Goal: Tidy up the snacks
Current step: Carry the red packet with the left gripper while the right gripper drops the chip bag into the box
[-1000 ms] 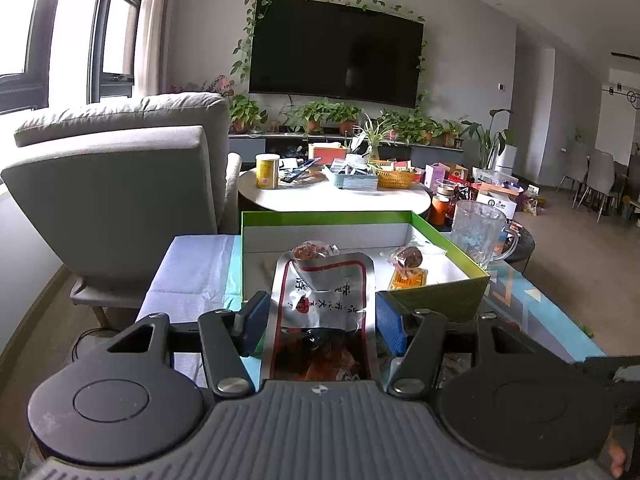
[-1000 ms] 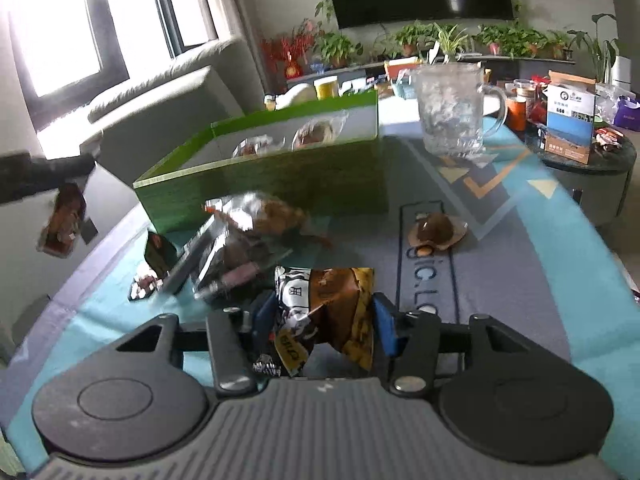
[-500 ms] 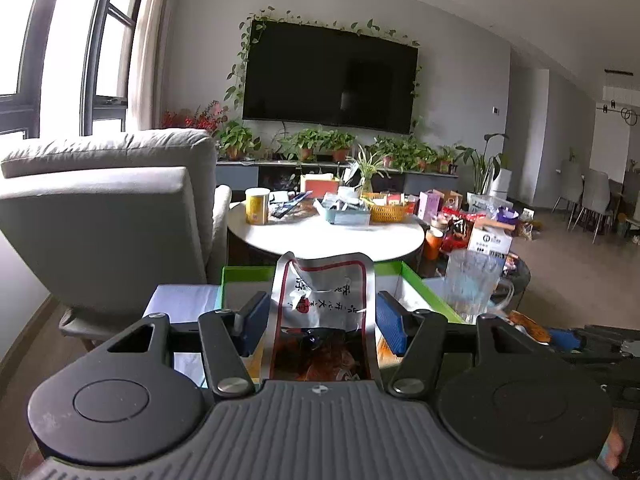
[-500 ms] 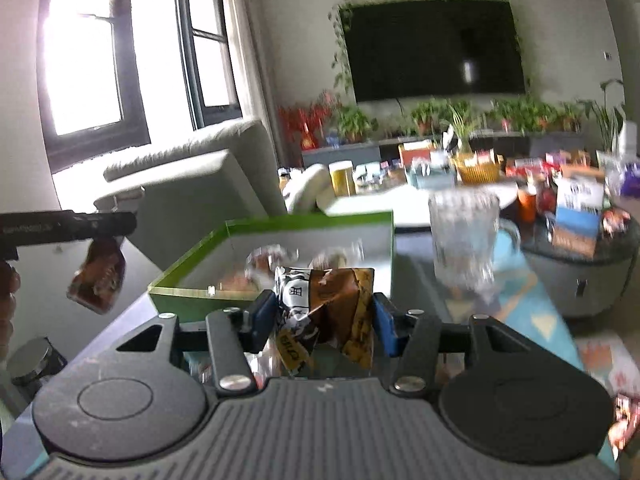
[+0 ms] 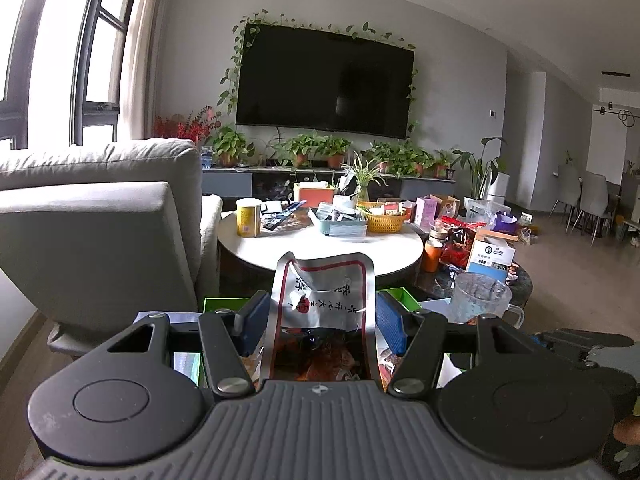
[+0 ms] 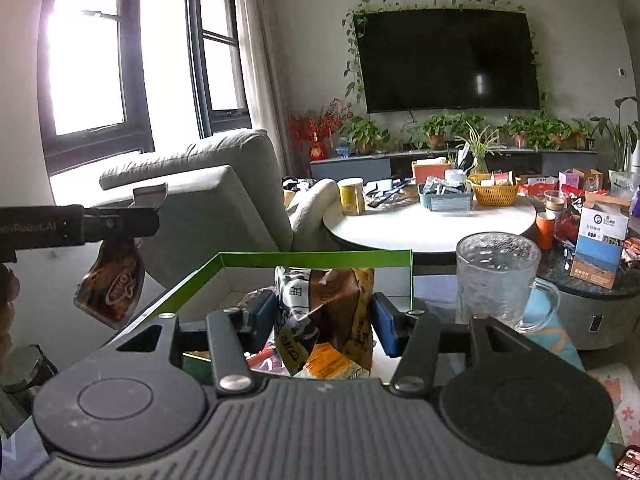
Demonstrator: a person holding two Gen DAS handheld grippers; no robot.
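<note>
The silver snack bag [image 5: 324, 304] with red edges is pinched tight in the left gripper [image 5: 323, 322], up in the air above the near edge of the green box [image 5: 406, 296]. The brown and yellow snack bag [image 6: 326, 320] is squeezed in the right gripper [image 6: 320, 322], held over the green box [image 6: 320, 258]. A glass mug [image 6: 498, 280] stands just beside the box's right side.
</note>
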